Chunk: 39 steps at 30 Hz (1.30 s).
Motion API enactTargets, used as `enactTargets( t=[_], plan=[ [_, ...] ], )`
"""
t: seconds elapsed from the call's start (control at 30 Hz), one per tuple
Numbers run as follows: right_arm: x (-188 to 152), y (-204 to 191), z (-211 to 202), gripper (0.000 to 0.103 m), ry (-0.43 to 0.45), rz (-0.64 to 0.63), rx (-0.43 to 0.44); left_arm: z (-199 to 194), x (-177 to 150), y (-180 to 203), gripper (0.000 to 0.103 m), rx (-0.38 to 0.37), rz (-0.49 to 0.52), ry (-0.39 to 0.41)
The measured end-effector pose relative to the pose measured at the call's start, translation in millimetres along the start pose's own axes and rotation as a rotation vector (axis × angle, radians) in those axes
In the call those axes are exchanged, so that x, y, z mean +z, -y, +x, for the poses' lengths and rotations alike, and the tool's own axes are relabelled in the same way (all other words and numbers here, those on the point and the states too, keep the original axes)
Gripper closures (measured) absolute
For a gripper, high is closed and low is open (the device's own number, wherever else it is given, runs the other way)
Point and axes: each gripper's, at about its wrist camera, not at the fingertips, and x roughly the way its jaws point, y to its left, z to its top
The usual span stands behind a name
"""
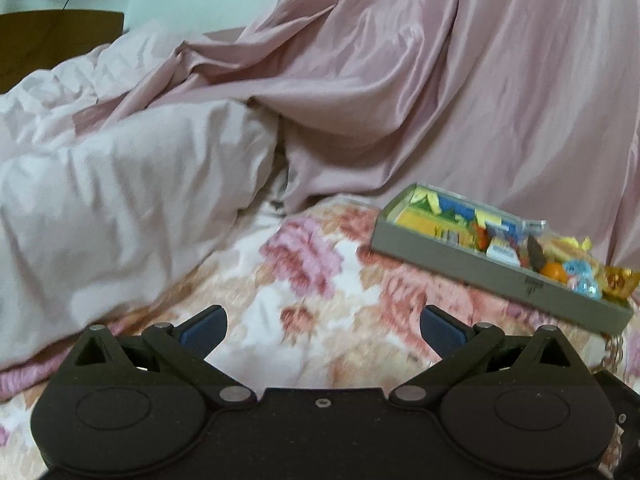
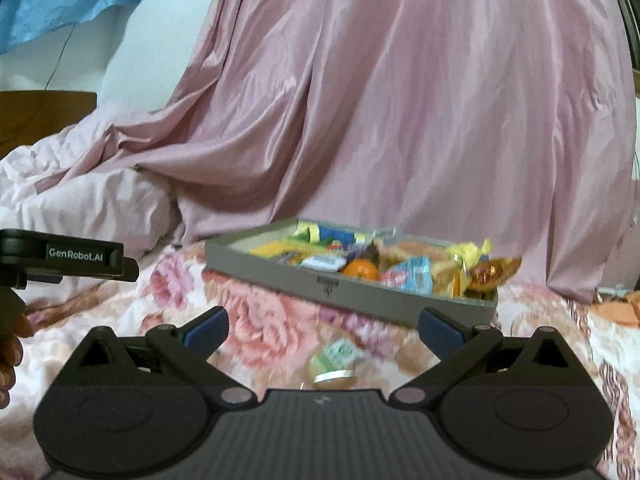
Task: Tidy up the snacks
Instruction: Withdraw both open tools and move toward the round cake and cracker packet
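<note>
A shallow grey tray [image 2: 360, 290] lies on the flowered bedspread, filled with several wrapped snacks and an orange fruit [image 2: 361, 270]. In the left wrist view the same tray [image 1: 480, 264] sits to the right and beyond my left gripper [image 1: 322, 326], which is open over bare bedspread. My right gripper [image 2: 322, 326] is open too, a short way in front of the tray. A small green and white packet [image 2: 334, 360] lies loose on the bedspread between the right fingers, untouched and blurred.
A pink satin drape [image 2: 400, 100] hangs behind the tray. A crumpled pale pink duvet [image 1: 120, 184] fills the left. The left gripper's body [image 2: 68, 258] and a hand [image 2: 10, 352] show at the right wrist view's left edge.
</note>
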Motion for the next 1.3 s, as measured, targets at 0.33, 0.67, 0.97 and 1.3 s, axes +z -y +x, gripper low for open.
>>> enactTargets(
  t=[0.33, 0.67, 0.97, 1.3],
  plan=[
    [-23, -9, -13, 0.000, -0.161, 0.053, -0.014, -12, -39, -21, 0.001, -0.001, 0.024, -0.078],
    [-32, -13, -1, 0.000, -0.227, 0.057, -0.010, -6, -52, -22, 0.001, 0.000, 0.063, -0.129],
    [-33, -13, 12, 0.000, -0.268, 0.085, 0.015, 0, -53, -18, 0.001, 0.006, 0.086, -0.145],
    [-30, -8, 21, 0.000, -0.308, 0.122, 0.024, 12, -53, -8, 0.001, 0.004, 0.130, -0.172]
  ],
)
